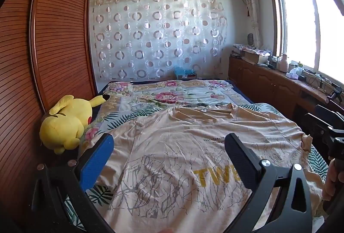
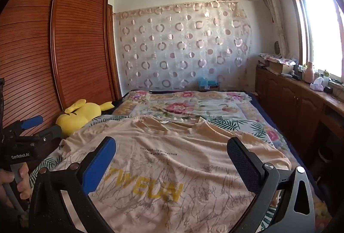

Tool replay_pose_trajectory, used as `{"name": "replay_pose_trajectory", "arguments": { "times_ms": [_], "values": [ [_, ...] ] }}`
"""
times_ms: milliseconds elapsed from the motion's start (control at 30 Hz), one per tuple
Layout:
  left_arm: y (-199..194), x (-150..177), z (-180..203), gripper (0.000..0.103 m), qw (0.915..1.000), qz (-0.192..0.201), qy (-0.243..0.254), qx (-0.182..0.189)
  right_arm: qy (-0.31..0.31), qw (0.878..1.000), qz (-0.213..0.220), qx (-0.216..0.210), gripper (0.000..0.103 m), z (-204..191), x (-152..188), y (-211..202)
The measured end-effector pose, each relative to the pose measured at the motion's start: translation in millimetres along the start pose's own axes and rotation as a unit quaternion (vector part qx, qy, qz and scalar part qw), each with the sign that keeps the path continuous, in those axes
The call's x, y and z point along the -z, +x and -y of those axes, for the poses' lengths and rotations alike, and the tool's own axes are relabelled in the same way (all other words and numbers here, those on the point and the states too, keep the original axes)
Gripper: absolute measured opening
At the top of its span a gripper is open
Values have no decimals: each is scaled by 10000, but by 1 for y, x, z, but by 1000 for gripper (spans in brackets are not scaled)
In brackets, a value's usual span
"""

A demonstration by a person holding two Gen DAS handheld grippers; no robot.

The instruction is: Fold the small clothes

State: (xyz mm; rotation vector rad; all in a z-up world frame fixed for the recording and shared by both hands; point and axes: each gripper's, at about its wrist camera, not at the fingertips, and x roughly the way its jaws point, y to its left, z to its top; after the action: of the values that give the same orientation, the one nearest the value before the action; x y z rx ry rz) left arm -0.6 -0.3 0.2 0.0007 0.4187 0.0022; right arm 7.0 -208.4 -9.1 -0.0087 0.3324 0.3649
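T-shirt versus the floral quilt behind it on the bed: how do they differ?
The T-shirt is plain beige with yellow lettering and grey line drawing; the floral quilt carries pink flowers. The T-shirt lies near the camera, wrinkled, collar at its far end; the quilt lies farther back, smoother. Both lie spread flat on the bed.

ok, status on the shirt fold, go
Left gripper and right gripper open, holding nothing. Beige T-shirt spread on bed, print up, unfolded. Yellow plush toy left of shirt, apart from it.
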Motion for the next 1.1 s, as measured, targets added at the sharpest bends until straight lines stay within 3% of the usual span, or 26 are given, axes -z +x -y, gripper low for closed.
{"name": "replay_pose_trajectory", "arguments": {
  "times_ms": [1100],
  "values": [
    [0, 0, 2, 103, 10000, -1, 23, -6, -16, 10000, 20, -53, 103, 0, 0, 2]
  ]
}}
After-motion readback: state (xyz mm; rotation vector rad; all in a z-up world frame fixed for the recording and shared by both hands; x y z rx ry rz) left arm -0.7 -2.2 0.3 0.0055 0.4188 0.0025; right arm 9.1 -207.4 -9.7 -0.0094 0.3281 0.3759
